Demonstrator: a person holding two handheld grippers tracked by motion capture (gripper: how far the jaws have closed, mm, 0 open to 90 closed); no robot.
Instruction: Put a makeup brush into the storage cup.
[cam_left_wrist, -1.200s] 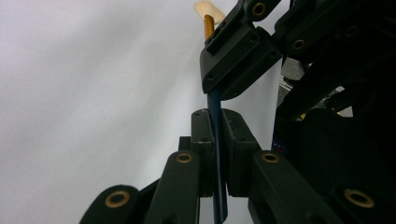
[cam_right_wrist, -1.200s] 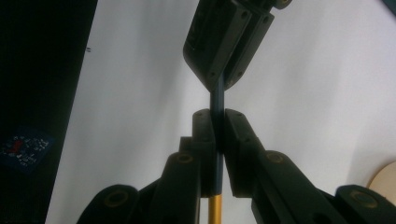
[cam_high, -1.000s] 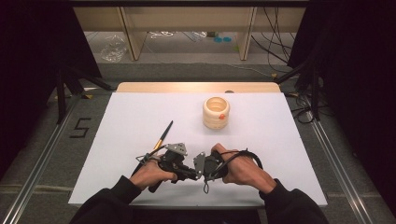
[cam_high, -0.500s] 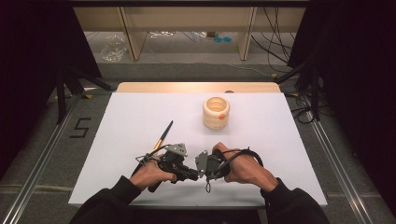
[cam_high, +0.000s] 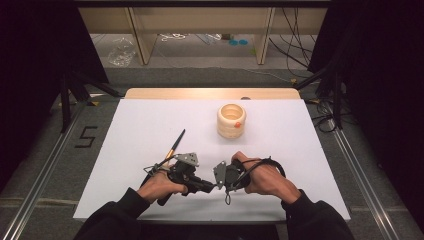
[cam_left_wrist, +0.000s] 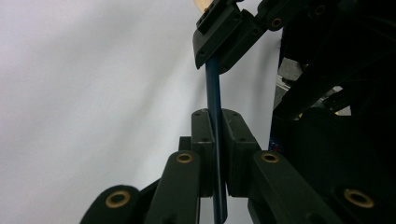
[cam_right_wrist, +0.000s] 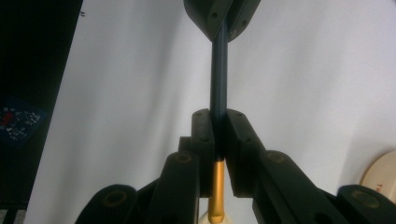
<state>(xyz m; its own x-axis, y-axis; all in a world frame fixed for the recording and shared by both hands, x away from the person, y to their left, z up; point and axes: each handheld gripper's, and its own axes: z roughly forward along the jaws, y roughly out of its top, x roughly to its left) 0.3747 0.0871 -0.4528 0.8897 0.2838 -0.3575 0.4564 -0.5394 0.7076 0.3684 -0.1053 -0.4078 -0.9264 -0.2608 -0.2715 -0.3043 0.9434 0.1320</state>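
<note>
A thin dark blue rod (cam_left_wrist: 213, 93) with a gold end (cam_right_wrist: 217, 191) is clamped between both grippers low over the front of the white table (cam_high: 150, 115). My left gripper (cam_left_wrist: 216, 126) is shut on it, and my right gripper (cam_right_wrist: 216, 123) is shut on it a short way along. In the high view the left gripper (cam_high: 209, 186) and the right gripper (cam_high: 221, 184) meet tip to tip between the two hands. A paintbrush (cam_high: 174, 146) with a dark handle and gold ferrule lies on the table just behind the left hand.
A pale wooden ring-shaped cup (cam_high: 231, 120) with a small orange spot stands at the middle back of the table. A wooden strip (cam_high: 210, 93) runs along the far edge. Metal rails (cam_high: 360, 175) flank the table, and cables lie at the back right.
</note>
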